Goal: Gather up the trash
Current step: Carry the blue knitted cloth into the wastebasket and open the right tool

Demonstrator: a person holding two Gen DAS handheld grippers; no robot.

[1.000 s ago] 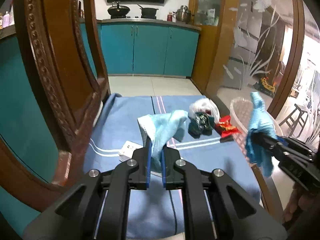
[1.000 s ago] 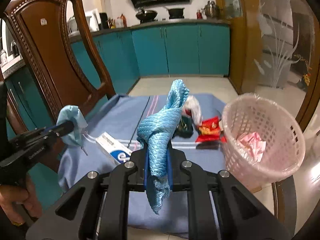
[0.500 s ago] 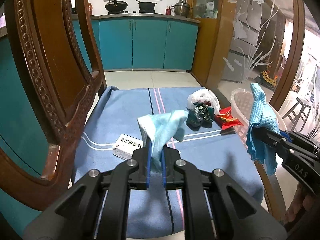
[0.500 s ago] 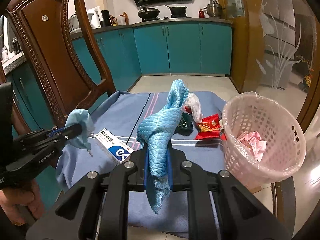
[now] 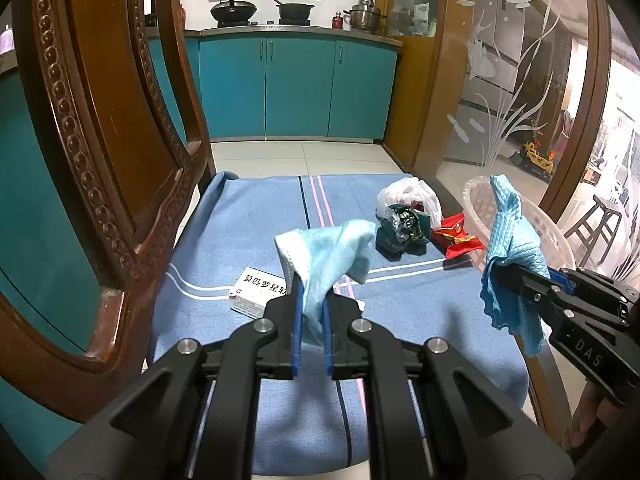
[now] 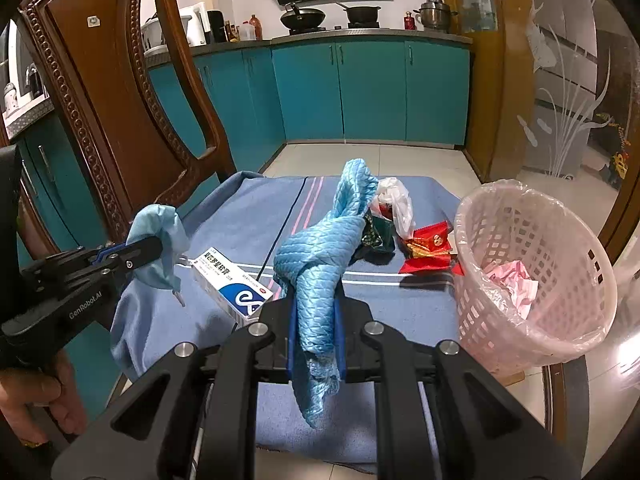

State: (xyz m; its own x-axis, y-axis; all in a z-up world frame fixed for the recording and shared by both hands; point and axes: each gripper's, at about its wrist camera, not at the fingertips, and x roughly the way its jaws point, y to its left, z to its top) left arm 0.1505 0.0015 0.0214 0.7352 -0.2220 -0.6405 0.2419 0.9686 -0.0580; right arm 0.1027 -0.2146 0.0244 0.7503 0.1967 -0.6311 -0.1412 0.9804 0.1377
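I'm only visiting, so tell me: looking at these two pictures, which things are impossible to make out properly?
- Box, left wrist view: its near end hides behind the left gripper and face mask.
- Basket, right wrist view: only pink paper shows; anything beneath is hidden.
- Dark wrapper, right wrist view: partly behind the blue cloth held in the right gripper.
- White bag: contents too small to tell.

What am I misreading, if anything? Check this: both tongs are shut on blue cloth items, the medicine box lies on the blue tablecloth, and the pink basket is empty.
One thing is wrong: the pink basket is not empty. The right wrist view shows crumpled pink paper inside it. The rest holds: the left tongs grip a face mask, the right tongs a blue cloth, and the medicine box lies on the tablecloth.
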